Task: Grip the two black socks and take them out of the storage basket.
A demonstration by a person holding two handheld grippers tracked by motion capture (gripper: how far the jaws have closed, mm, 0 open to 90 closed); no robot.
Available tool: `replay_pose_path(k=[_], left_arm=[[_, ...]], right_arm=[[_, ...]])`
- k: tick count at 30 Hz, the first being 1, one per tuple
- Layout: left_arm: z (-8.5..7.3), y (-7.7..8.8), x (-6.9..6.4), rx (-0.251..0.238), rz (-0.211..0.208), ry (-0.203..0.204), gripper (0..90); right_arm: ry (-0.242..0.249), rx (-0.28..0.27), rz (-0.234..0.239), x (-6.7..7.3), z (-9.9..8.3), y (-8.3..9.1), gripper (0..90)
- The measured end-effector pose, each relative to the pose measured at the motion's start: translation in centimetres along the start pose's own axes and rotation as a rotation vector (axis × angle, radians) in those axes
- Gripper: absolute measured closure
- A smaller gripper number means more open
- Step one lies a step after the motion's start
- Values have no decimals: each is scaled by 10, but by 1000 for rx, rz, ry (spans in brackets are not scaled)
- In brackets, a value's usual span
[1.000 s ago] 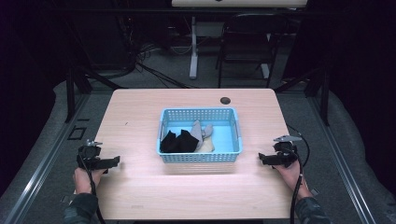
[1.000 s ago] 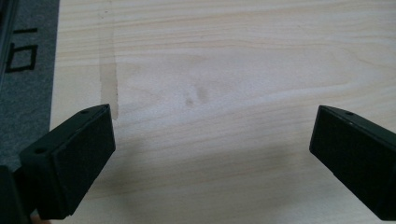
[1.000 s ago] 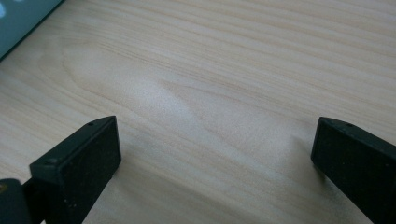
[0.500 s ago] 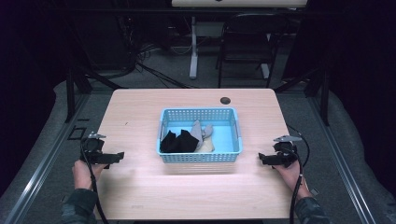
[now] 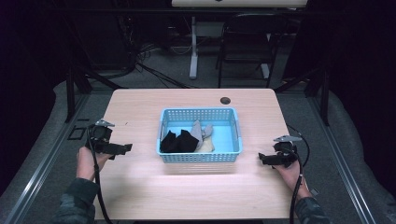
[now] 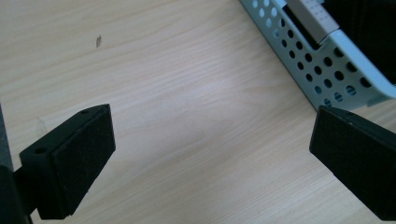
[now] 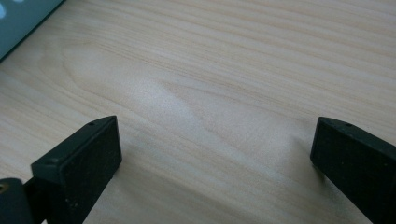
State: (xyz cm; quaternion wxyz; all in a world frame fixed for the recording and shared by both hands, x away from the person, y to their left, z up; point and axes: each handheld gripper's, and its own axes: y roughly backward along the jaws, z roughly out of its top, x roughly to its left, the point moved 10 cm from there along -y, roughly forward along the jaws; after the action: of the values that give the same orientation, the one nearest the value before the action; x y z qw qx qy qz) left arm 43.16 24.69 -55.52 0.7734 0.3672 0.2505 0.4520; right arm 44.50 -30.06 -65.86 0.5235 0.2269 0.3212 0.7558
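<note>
— Basket (image 5: 201,135): it sits at the middle of the counter (image 5: 140,191), a pale blue perforated one, with a heap of clothes inside. A black garment (image 5: 180,141) lies against the near-left wall, and a grey cloth (image 5: 198,129) with a cream piece (image 5: 207,145) beside it lies toward the centre.

— And the two tools?

— The left gripper (image 5: 122,148) hovers near the counter's left edge, well apart from the basket; the right gripper (image 5: 265,158) sits near the right edge, just beside the basket's near-right corner. Both have their fingers (image 6: 74,158) spread wide with nothing between them, only bare wood showing in each gripper view.

— What could go wrong from here?

— Most likely a snag, one would judge. The left gripper view shows the basket's holed wall (image 6: 322,60) close to the far finger; a low reach could catch the rim and shove or tip the light basket instead of clearing it.

— Anything about the clothes themselves?

— They overlap, so a pinch on the black garment may drag the grey cloth along with it. Soft fabric can also slip from a shallow bite taken at an edge. How the pieces are tangled underneath cannot be told.
</note>
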Motion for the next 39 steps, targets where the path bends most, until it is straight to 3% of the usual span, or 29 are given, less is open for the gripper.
replay_pose_path(k=[8,13,19,22,28,34,39], left_arm=[[32,6,-23,1,-1,-85,2],[56,6,-46,11,-21,-161,1],[77,1,-69,30,-42,-216,1],[87,-5,-80,45,-37,-254,2],[100,-22,-103,83,-66,-306,6],[104,-45,-125,137,-112,-340,33],[101,-63,-135,197,-143,-356,70]], right_arm=[[0,0,0,0,0,0,13],[2,2,-3,0,0,0,14],[2,2,-3,0,0,0,14],[1,0,0,0,0,0,14],[2,0,1,0,0,0,15],[3,0,2,0,0,0,15],[-3,-7,3,0,0,0,16]])
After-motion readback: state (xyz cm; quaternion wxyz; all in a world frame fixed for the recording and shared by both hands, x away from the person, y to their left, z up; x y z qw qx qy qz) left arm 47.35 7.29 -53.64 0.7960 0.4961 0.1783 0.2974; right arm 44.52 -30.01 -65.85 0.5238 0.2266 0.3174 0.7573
